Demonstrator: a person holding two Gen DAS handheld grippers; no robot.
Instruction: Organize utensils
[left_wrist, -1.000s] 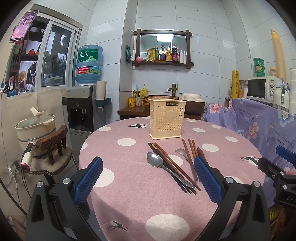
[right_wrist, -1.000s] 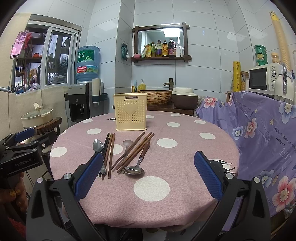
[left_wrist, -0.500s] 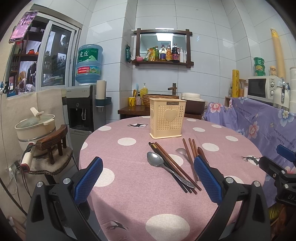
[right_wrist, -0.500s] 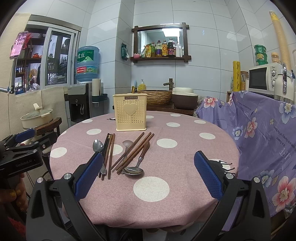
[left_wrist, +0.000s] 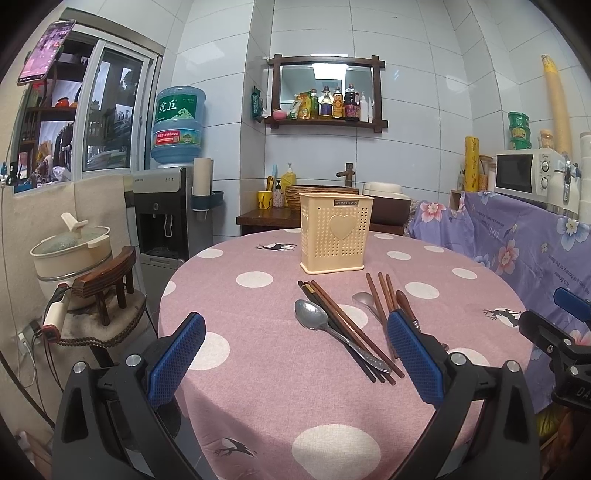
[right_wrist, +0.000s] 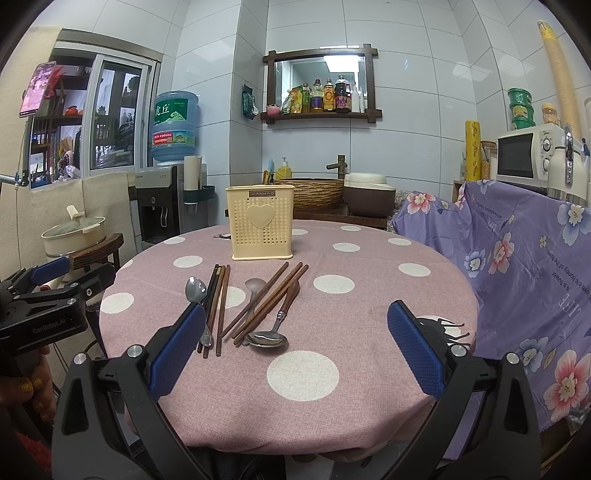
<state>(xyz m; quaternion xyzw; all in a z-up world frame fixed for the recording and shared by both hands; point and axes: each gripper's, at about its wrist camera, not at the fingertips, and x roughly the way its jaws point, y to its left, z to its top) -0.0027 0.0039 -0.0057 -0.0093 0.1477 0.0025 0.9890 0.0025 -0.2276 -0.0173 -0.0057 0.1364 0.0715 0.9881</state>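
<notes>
Both grippers, left (left_wrist: 295, 354) and right (right_wrist: 295, 347), wide open and empty above the table's near edge (right_wrist: 295, 424), spoons and chopsticks (right_wrist: 258, 306) loose before the utensil holder (right_wrist: 261, 222).

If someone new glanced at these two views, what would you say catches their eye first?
Probably the cream utensil holder with its heart motif, standing upright toward the far side of the pink polka-dot tablecloth. Just in front of it lie loose wooden chopsticks and metal spoons, spread flat on the cloth. Both hand-held grippers, left and right, frame the scene with blue pads wide open.

bright even light, sharp, fisheye-warped dark corners
</notes>
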